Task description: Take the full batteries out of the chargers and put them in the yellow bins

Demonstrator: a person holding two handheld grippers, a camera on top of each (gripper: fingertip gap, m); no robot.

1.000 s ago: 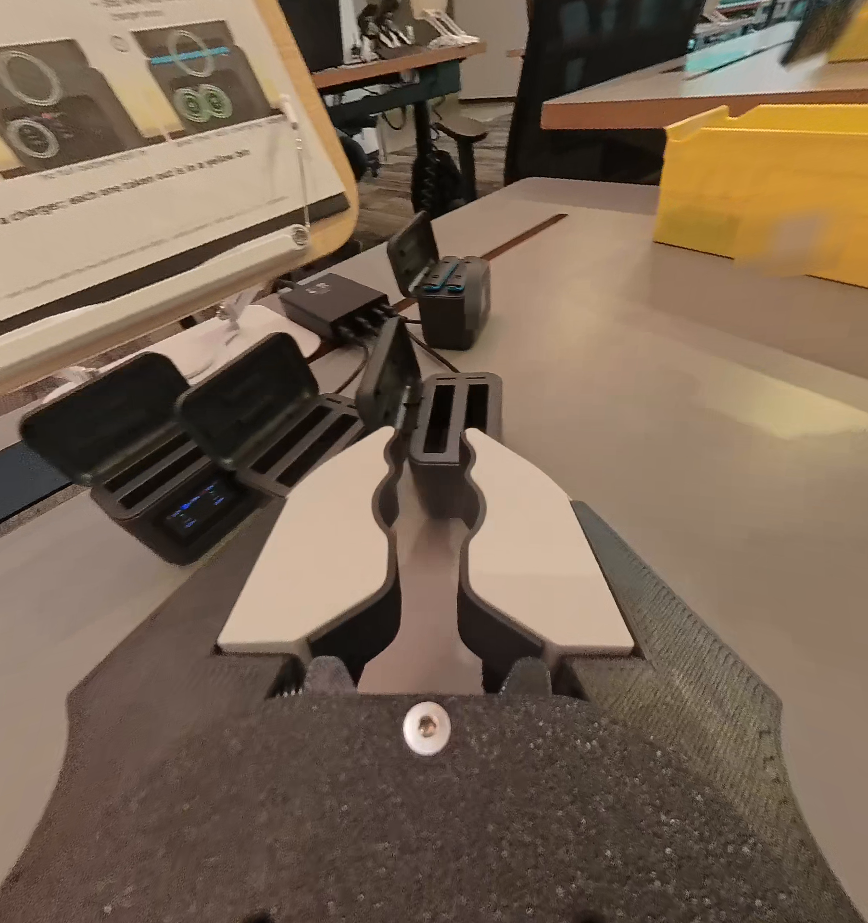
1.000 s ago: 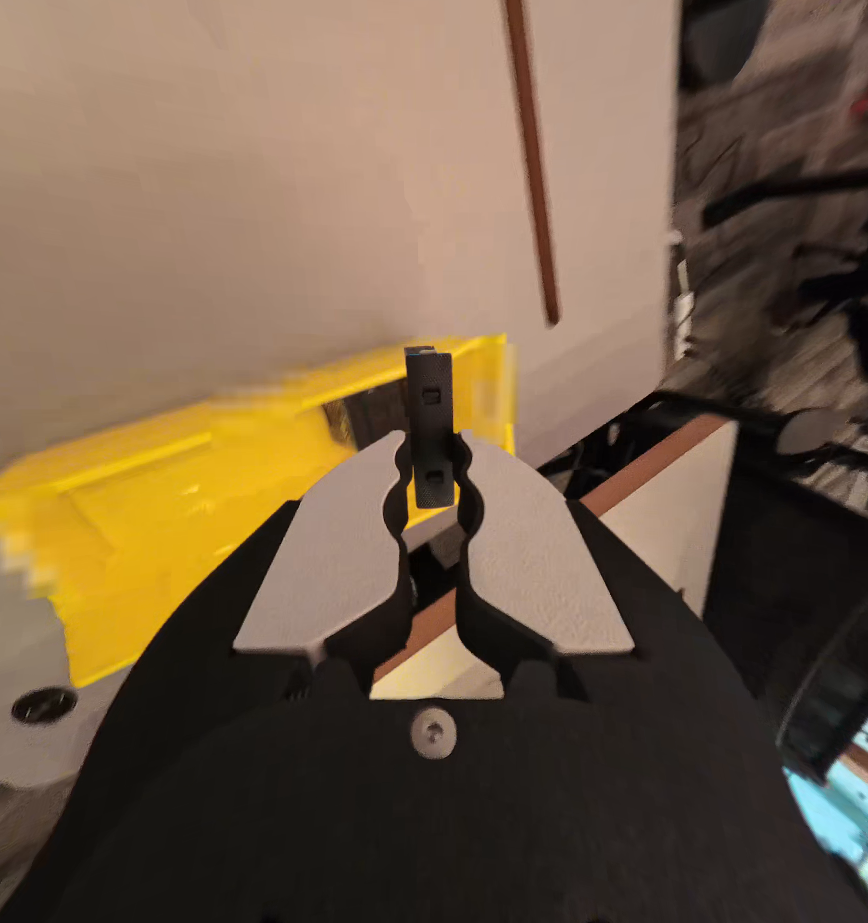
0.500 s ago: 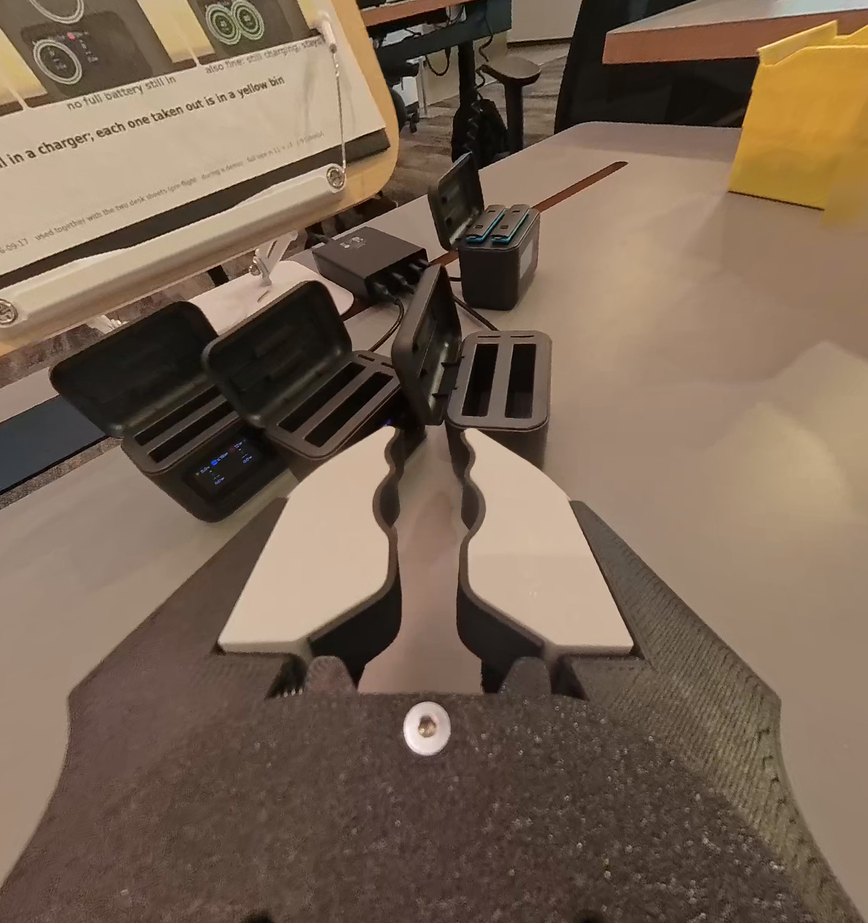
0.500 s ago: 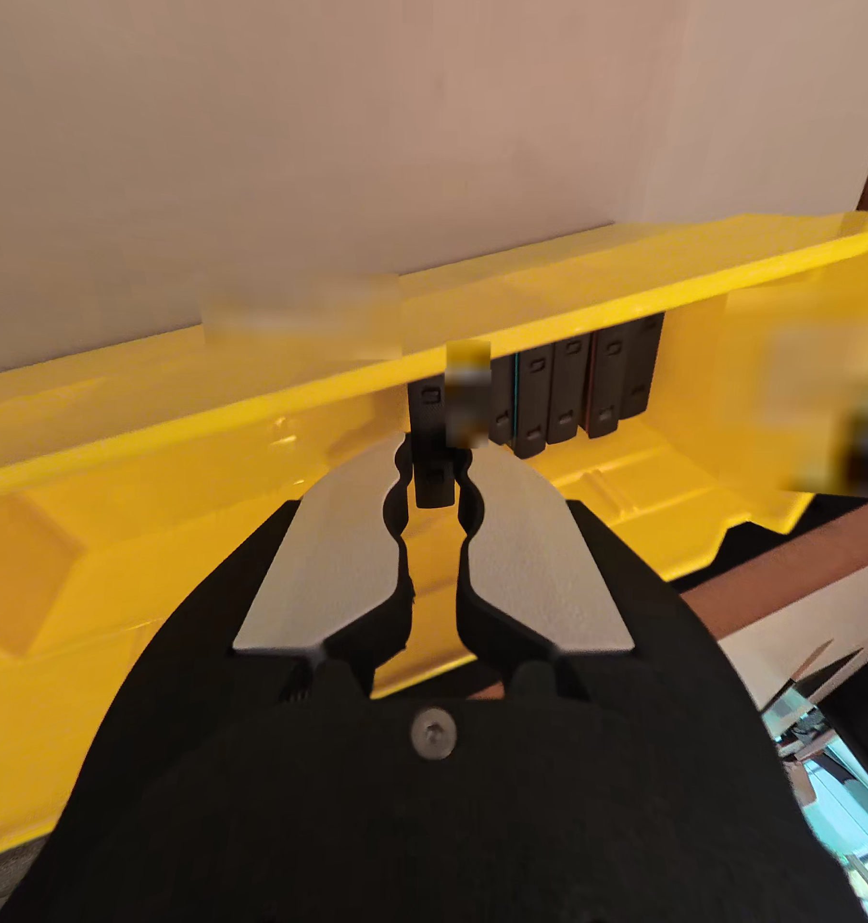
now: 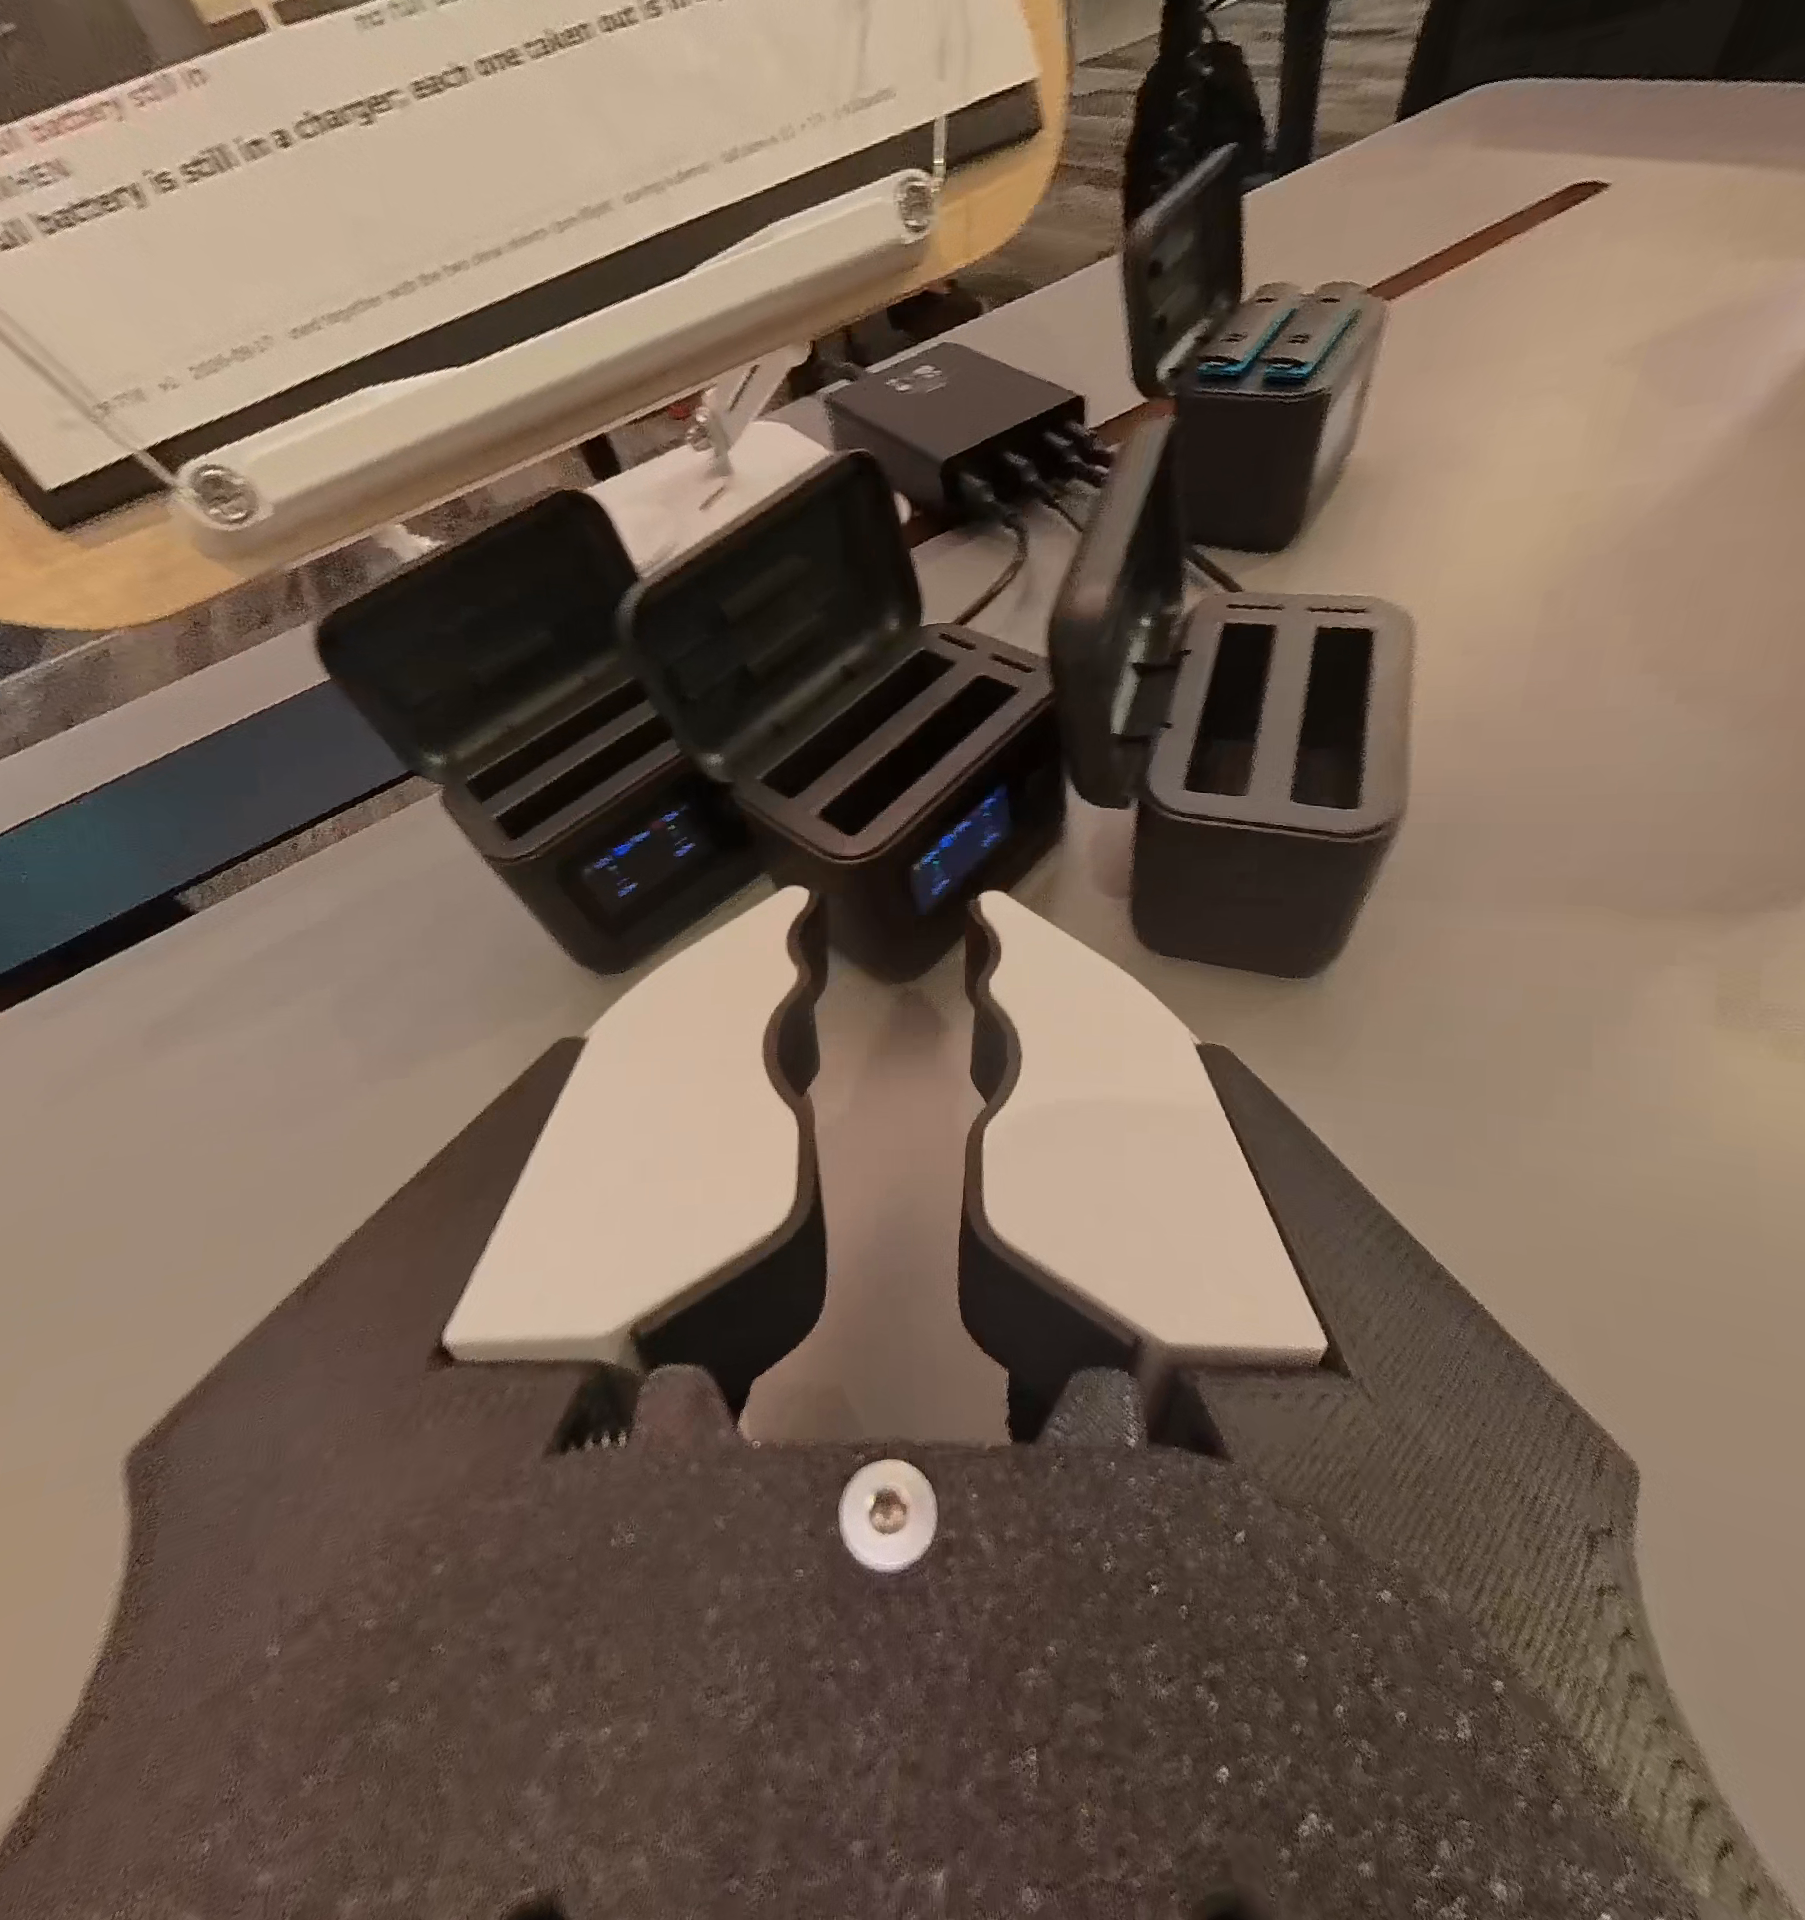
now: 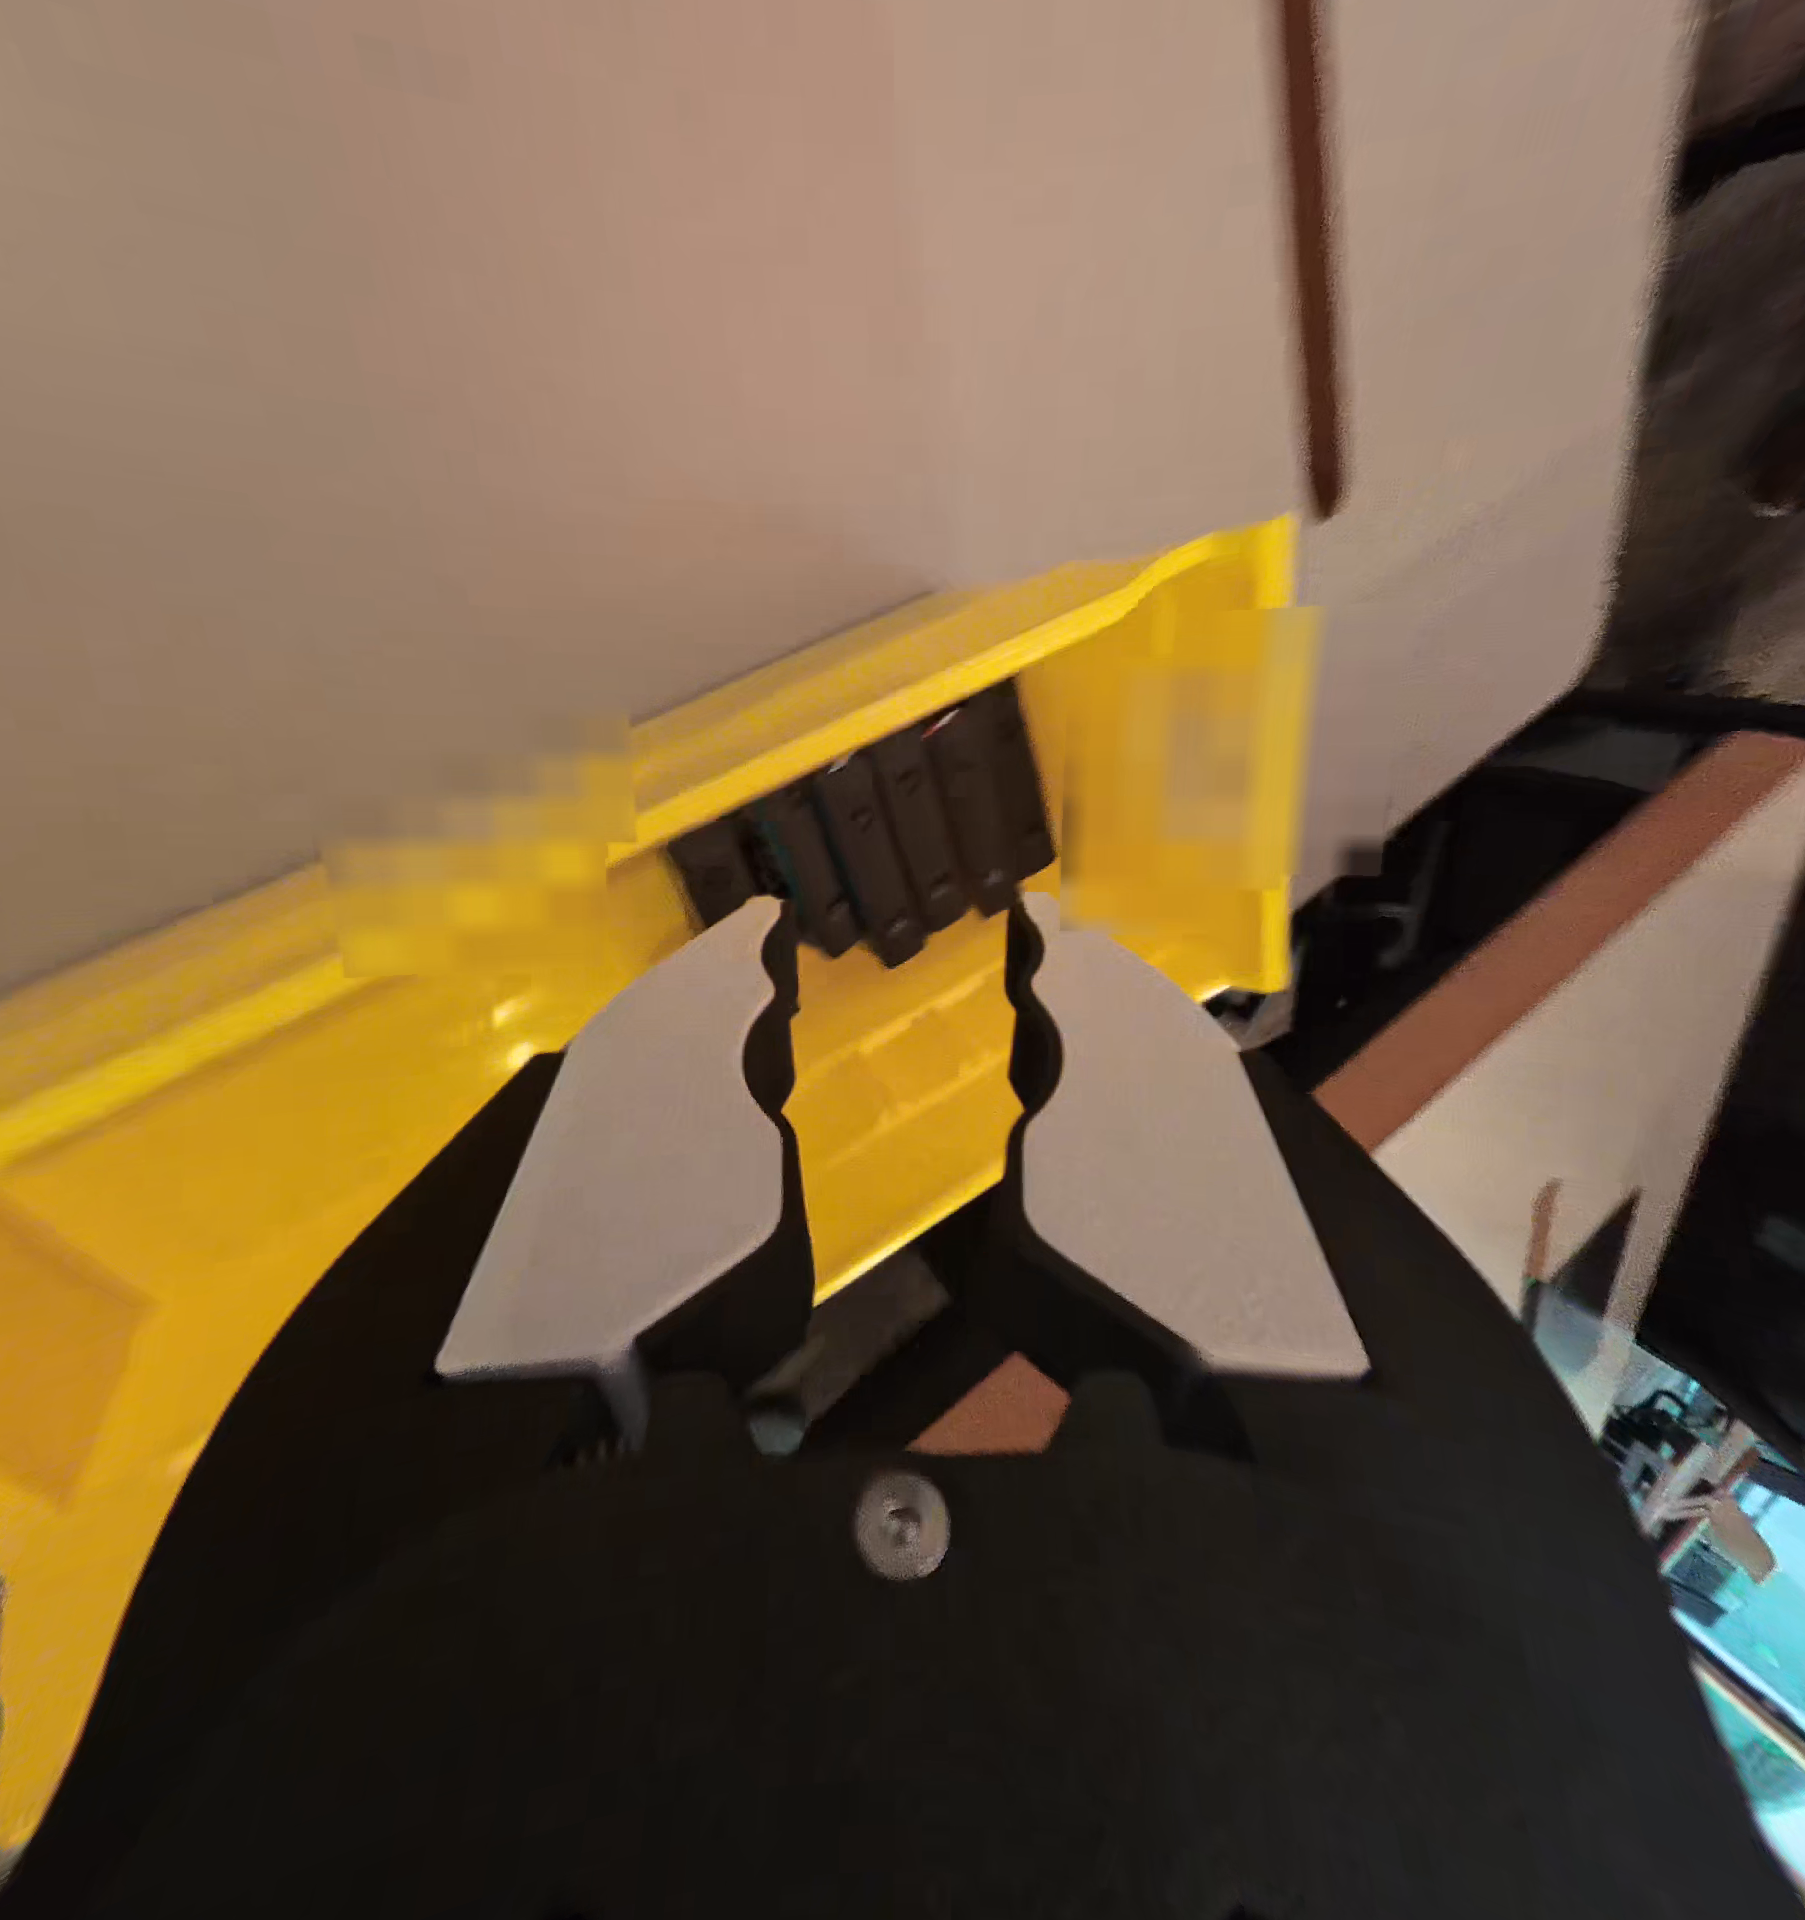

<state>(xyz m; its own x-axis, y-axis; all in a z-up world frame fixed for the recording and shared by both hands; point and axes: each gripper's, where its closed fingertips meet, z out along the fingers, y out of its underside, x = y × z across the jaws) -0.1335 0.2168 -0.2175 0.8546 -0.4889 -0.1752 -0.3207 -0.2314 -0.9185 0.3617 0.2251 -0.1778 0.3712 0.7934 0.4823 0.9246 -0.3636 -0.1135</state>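
Observation:
In the left wrist view my left gripper (image 5: 893, 914) is open and empty, just above the table in front of the middle charger (image 5: 898, 800). Its two slots look empty and its small screen is lit. A second lit charger (image 5: 586, 821) stands to its left, and a charger with two empty slots (image 5: 1272, 790) to its right. A farther charger (image 5: 1282, 436) holds two batteries with teal tops (image 5: 1277, 338). In the right wrist view my right gripper (image 6: 903, 914) is open and empty over the yellow bin (image 6: 254, 1091). Several black batteries (image 6: 877, 842) lie in a row in it, just beyond my fingertips.
A sign board with a printed sheet (image 5: 462, 208) stands on a stand behind the chargers. A black power hub (image 5: 955, 416) with cables sits between them. A dark blue mat (image 5: 150, 842) lies at the left. The table edge (image 6: 1563, 914) runs right of the bin. About 50 cm separates my left fingertips from my right.
My right gripper opened and the black battery left its grasp; it is now among those in the bin. My left gripper swung left toward the chargers and opened slightly.

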